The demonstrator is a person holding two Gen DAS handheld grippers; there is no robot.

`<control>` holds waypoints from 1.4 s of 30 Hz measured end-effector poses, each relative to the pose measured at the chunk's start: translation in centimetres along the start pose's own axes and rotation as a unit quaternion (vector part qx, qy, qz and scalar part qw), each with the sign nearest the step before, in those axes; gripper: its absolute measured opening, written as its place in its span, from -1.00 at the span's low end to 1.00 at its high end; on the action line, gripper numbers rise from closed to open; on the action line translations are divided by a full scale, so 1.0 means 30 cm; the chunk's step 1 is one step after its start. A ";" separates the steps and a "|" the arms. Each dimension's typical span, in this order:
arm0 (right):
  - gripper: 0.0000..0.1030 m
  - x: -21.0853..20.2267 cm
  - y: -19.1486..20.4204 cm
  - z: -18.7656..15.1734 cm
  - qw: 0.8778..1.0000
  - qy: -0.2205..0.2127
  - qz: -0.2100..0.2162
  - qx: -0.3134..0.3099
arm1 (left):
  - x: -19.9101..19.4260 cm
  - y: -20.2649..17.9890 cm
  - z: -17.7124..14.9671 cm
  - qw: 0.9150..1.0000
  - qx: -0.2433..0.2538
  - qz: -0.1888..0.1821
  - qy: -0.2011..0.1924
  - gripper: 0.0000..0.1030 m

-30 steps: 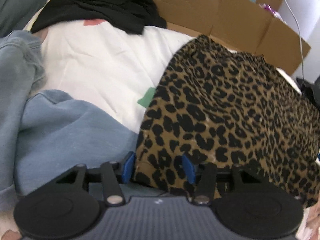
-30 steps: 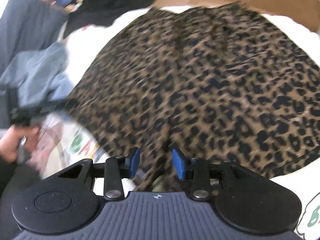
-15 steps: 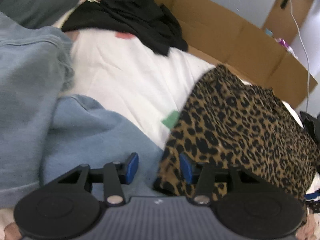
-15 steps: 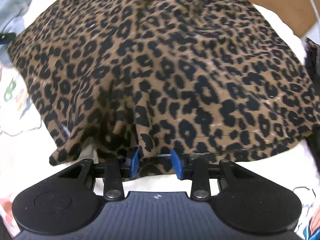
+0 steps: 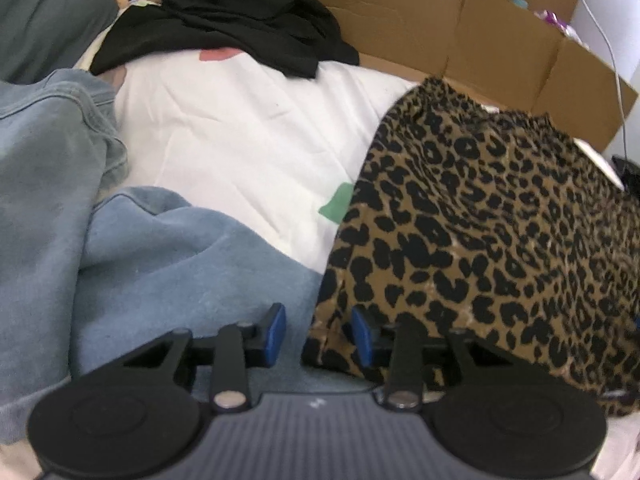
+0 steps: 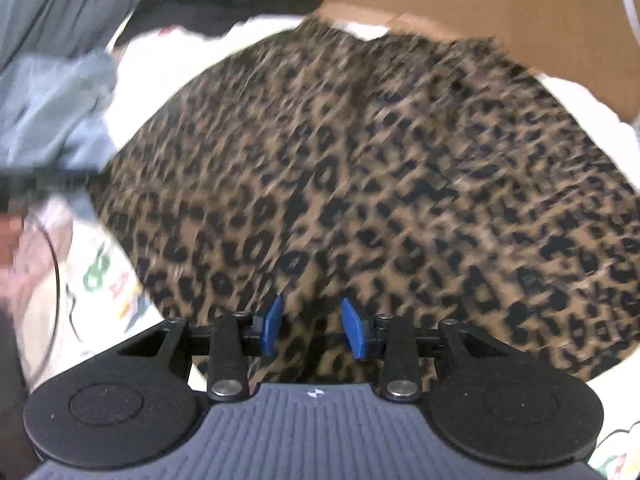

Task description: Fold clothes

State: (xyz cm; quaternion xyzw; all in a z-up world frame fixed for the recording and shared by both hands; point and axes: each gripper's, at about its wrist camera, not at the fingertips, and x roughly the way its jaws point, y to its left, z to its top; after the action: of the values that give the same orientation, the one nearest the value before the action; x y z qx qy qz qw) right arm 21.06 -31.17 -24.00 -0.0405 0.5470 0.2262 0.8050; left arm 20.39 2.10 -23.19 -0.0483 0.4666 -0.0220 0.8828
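Note:
A leopard-print garment [image 5: 480,240] lies spread on the white sheet [image 5: 240,140]. Its near left corner sits between the pads of my left gripper [image 5: 318,334], close to the right pad. The left pad hovers over blue fabric. These jaws are closing and a gap still shows, so the pads do not press. In the blurred right wrist view, the same garment [image 6: 360,180] fills the middle. My right gripper [image 6: 313,332] is low over its near part with the jaws closing. Cloth lies between the pads, which stand apart.
A light blue sweatshirt [image 5: 160,260] and denim [image 5: 48,140] lie at the left, a black garment [image 5: 240,28] at the back. A cardboard wall [image 5: 460,28] borders the far side, with a white cable [image 5: 600,32] hanging over it. A person's hand [image 6: 8,232] shows at the left.
Both pairs of jaws have narrowed. The right gripper swung from the garment's hem edge to over its near part, blurring the view. The left view shifted only slightly.

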 end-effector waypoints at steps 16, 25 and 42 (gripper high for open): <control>-0.86 0.010 0.013 -0.084 0.998 0.038 -0.043 -0.036 | 0.047 0.006 -0.003 0.998 -0.007 -0.049 0.025 -0.34; -1.00 0.006 -0.029 -0.098 0.996 0.052 -0.066 -0.012 | 0.071 0.047 -0.008 0.994 -0.064 -0.086 0.031 0.01; -0.98 -0.080 0.020 -0.012 1.000 -0.004 -0.016 0.009 | 0.066 0.039 -0.038 0.990 -0.098 -0.102 0.019 -0.43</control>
State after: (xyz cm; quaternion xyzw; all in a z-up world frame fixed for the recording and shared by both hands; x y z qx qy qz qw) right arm 19.78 -31.52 -21.87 -0.0407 0.5455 0.2085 0.8108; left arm 20.56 3.03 -25.58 -0.1819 0.4755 -0.0672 0.8581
